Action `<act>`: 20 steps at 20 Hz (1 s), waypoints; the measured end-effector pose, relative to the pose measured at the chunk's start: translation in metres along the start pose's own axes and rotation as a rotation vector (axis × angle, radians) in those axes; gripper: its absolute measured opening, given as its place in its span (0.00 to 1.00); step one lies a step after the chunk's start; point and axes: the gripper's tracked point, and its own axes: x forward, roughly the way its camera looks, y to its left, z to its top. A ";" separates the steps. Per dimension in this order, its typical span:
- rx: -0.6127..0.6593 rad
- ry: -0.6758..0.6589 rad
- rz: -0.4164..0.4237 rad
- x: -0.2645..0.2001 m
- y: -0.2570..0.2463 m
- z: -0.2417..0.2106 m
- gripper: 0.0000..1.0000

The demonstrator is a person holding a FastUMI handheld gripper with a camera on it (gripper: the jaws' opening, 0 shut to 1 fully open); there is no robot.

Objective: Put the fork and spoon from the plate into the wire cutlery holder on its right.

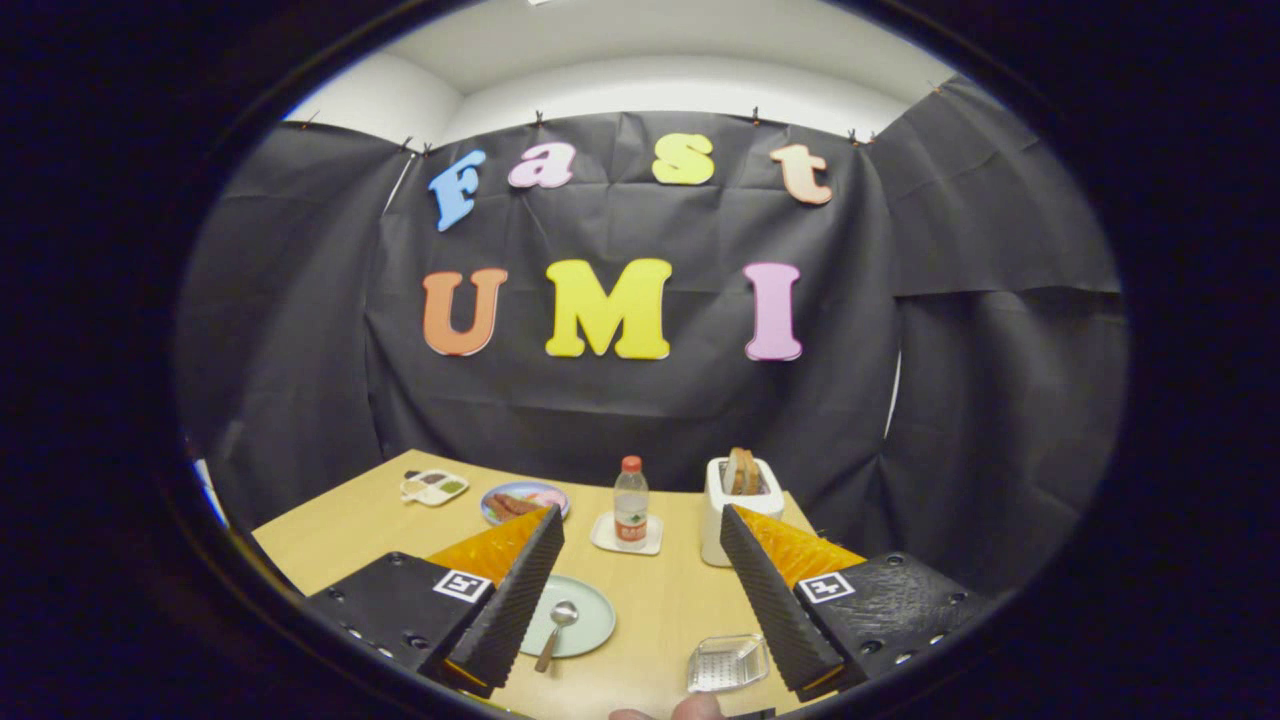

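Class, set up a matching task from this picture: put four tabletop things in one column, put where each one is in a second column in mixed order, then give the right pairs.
Things
1. spoon
2. bottle
3. toaster
4. wire holder

Places
A. on a white coaster, beyond the open fingers of the hand-held gripper
B. beside the right finger, nearest the camera
C. on the pale green plate, beside the left finger
D. far right of the table, bread standing in it

Pairs: 1-C, 2-A, 3-D, 4-B
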 end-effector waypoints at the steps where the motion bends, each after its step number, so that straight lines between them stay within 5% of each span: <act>1: -0.004 0.028 0.018 0.006 0.010 -0.011 0.95; 5: -0.010 0.152 0.079 0.036 0.048 -0.068 0.96; 20: -0.041 0.552 0.091 0.116 0.102 -0.244 0.94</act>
